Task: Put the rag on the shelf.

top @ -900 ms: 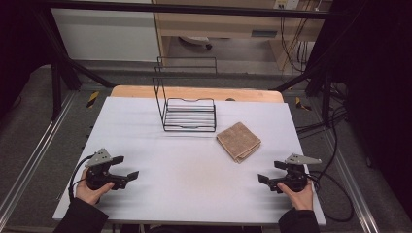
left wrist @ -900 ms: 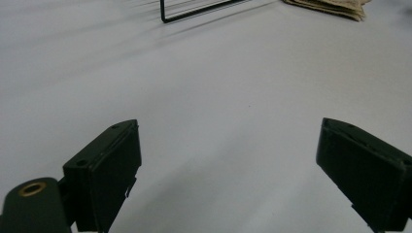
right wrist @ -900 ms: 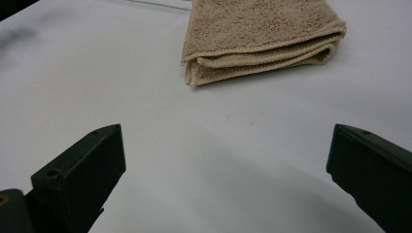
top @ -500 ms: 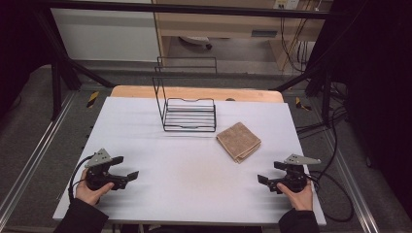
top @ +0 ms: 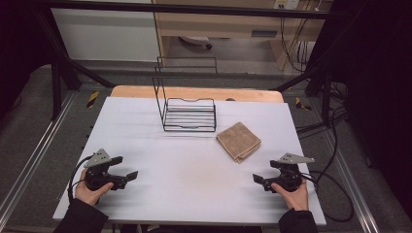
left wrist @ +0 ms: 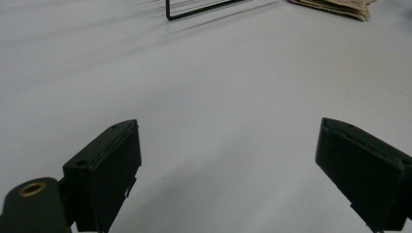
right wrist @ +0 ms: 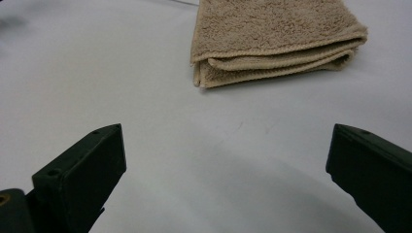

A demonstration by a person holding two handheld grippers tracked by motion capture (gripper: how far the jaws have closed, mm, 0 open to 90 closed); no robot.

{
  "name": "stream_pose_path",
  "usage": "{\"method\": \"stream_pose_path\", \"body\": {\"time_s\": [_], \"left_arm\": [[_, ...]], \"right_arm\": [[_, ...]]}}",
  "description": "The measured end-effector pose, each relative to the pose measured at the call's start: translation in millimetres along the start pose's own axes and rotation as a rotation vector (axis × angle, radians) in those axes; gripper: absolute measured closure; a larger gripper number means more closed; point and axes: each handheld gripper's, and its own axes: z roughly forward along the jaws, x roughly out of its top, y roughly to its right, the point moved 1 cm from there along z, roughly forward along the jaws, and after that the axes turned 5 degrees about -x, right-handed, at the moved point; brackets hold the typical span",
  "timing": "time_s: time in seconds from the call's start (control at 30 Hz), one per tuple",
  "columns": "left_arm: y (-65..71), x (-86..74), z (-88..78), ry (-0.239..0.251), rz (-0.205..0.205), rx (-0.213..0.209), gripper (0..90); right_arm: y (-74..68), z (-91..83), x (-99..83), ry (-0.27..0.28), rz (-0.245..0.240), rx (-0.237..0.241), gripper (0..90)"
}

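Note:
A folded tan towel (top: 238,141) lies flat on the white table (top: 184,189), right of centre. A black wire rack (top: 189,114) with a tall back frame stands behind it toward the far edge. My left gripper (top: 125,167) rests near the front left, held by a hand, jaws wide apart with nothing between them. My right gripper (top: 265,171) sits at the front right, also open and empty. In the right gripper view the towel (right wrist: 272,39) lies just ahead of the open gripper (right wrist: 227,133). In the left gripper view the gripper (left wrist: 228,131) faces bare table, with the rack (left wrist: 204,7) and towel (left wrist: 335,6) far off.
A wooden board (top: 194,92) edges the table's far side. Dark frame posts (top: 56,73) and cables (top: 335,194) flank the table. A cable (top: 73,179) loops from the left gripper near the front left corner.

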Motion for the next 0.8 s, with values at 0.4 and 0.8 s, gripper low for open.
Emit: {"method": "stream_pose_path", "body": {"time_s": [0.4,0.8], "left_arm": [[0.4,-0.2,0.6,-0.001,-0.007,0.002,9.2],[-0.4,-0.7,0.5,-0.007,-0.006,0.01,9.4]], "right_arm": [[-13.6,11.0,14.6,-0.013,-0.033,-0.06,2.6],[-26.1,30.9,39.3,-0.023,-0.082,-0.082,9.8]]}}
